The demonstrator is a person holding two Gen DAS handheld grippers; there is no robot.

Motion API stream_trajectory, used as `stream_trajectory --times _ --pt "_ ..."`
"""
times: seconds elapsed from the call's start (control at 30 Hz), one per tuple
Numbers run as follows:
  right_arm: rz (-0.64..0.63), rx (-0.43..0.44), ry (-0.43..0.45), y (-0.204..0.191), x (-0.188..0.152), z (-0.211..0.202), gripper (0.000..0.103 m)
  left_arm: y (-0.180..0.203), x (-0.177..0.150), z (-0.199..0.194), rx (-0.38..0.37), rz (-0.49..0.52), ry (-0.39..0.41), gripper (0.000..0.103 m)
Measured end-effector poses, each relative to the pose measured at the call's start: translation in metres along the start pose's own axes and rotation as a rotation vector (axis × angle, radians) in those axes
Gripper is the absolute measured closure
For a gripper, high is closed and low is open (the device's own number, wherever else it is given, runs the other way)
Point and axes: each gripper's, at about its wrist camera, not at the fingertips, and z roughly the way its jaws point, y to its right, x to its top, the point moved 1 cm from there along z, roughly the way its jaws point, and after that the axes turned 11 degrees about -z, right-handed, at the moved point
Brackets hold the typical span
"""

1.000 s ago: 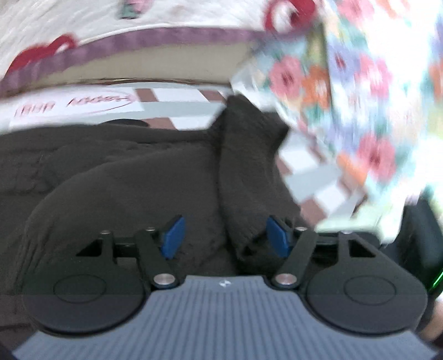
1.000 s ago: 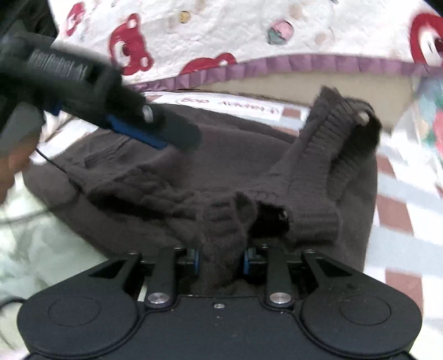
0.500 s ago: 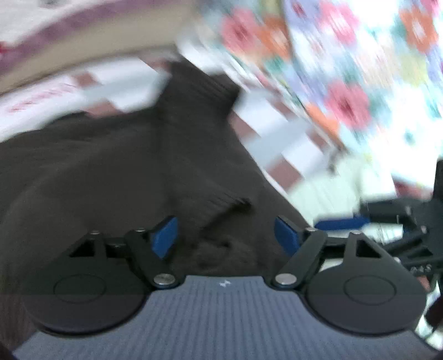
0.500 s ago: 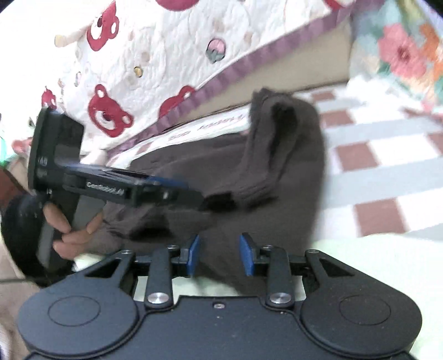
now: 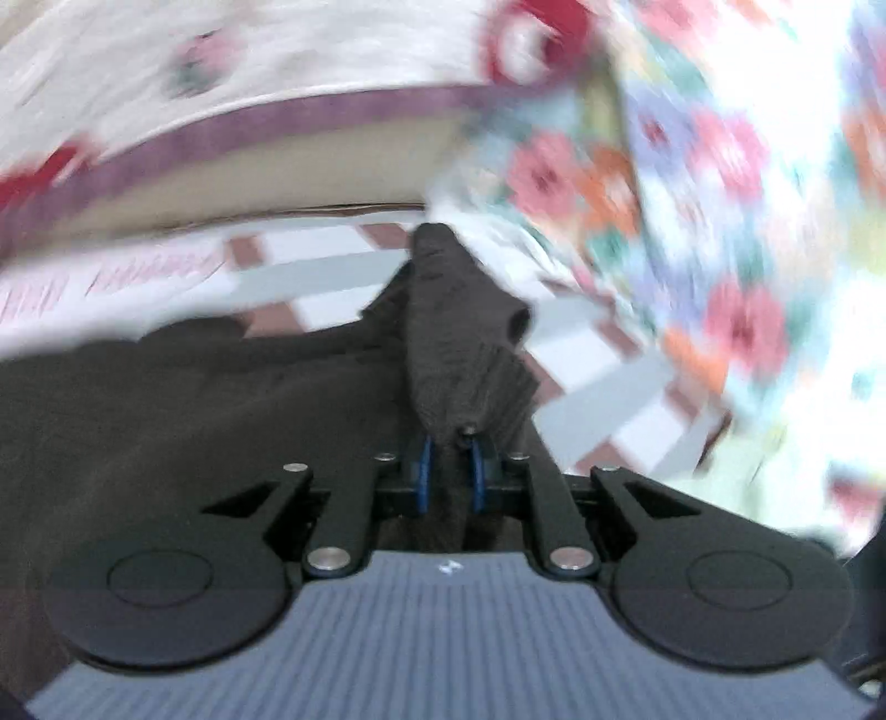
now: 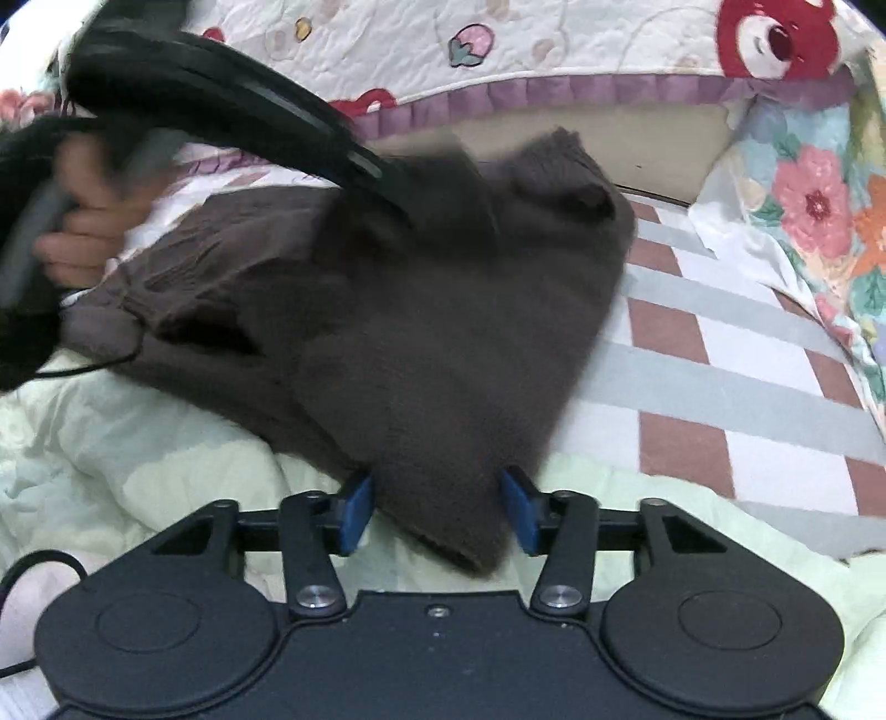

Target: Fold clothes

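The bed sheet (image 6: 714,382) under me is checked in white, grey and reddish brown, with a pale green quilt (image 6: 138,459) bunched along the near side. At the far edge hangs a white blanket (image 6: 554,39) with red bears and a purple frill, and to the right a flowered cloth (image 6: 819,205).

The brown sweater (image 6: 443,332) lies rumpled across the middle of the sheet, its near edge spilling onto the green quilt.

My left claw (image 5: 449,471) is closing on a ribbed fold of the sweater, its blue pads pressed on either side so the knit stands up in a ridge ahead of them. In the right wrist view that claw reaches in from the upper left, blurred, with my hand (image 6: 83,221) wrapped round its grip.

My right claw (image 6: 437,515) is opening. A corner of the sweater lies between its blue pads, with a gap on each side, so it grips nothing.
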Motion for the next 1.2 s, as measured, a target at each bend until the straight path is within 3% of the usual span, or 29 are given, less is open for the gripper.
stream_trajectory --times 0.03,0.1,0.13,0.37,0.47,0.5,0.53,0.6,0.67,0.73,0.8,0.87,0.93,0.97,1.0,1.07,1.2 --pt "0.020 0.002 0.000 0.003 -0.003 -0.001 0.057 -0.009 -0.006 -0.001 0.015 -0.064 -0.015 0.094" --pt "0.040 0.007 -0.004 0.008 -0.006 0.003 0.058 -0.029 -0.024 0.021 0.162 -0.112 -0.094 0.096" --pt "0.050 0.004 -0.008 0.010 -0.008 0.004 0.058 -0.035 -0.029 0.026 0.179 -0.124 -0.111 0.098" --pt "0.064 -0.002 -0.010 0.004 0.006 -0.007 0.060 -0.035 -0.026 0.008 0.147 -0.099 -0.068 0.101" --pt "0.125 0.065 0.107 0.009 0.017 -0.024 0.060 -0.040 -0.020 0.000 0.133 -0.111 -0.066 0.091" --pt "0.143 0.097 0.140 0.010 0.021 -0.027 0.059 -0.044 -0.018 -0.003 0.131 -0.121 -0.051 0.080" --pt "0.144 0.098 0.138 0.009 0.024 -0.023 0.059 -0.048 -0.015 -0.006 0.128 -0.129 -0.036 0.065" --pt "0.146 0.100 0.134 0.007 0.029 -0.014 0.052 -0.055 -0.011 -0.008 0.121 -0.127 -0.028 0.059" --pt "0.141 0.083 0.110 0.005 0.034 0.000 0.052 -0.057 -0.007 0.001 0.143 -0.099 -0.055 0.058" --pt "0.129 0.049 0.068 0.003 0.038 0.019 0.052 -0.060 -0.002 0.010 0.165 -0.073 -0.082 0.049" --pt "0.150 0.037 0.052 0.005 0.042 0.033 0.050 -0.065 0.004 0.031 0.147 -0.102 -0.138 0.038" --pt "0.243 0.053 0.060 0.014 0.042 0.039 0.050 -0.073 0.010 0.049 0.142 -0.157 -0.186 0.036" --pt "0.310 0.071 0.062 0.021 0.042 0.043 0.050 -0.079 0.017 0.059 0.142 -0.189 -0.195 0.046" --pt "0.307 0.073 0.063 0.021 0.041 0.045 0.050 -0.076 0.019 0.060 0.145 -0.148 -0.182 0.065" --pt "0.293 0.072 0.059 0.020 0.040 0.046 0.050 -0.067 0.021 0.058 0.139 -0.064 -0.167 0.094" --pt "0.268 0.068 0.048 0.018 0.034 0.046 0.049 -0.043 0.016 0.043 0.098 0.140 -0.112 0.095" --pt "0.278 0.088 0.061 0.019 0.021 0.039 0.048 -0.037 0.002 -0.002 0.098 0.126 0.001 0.095"
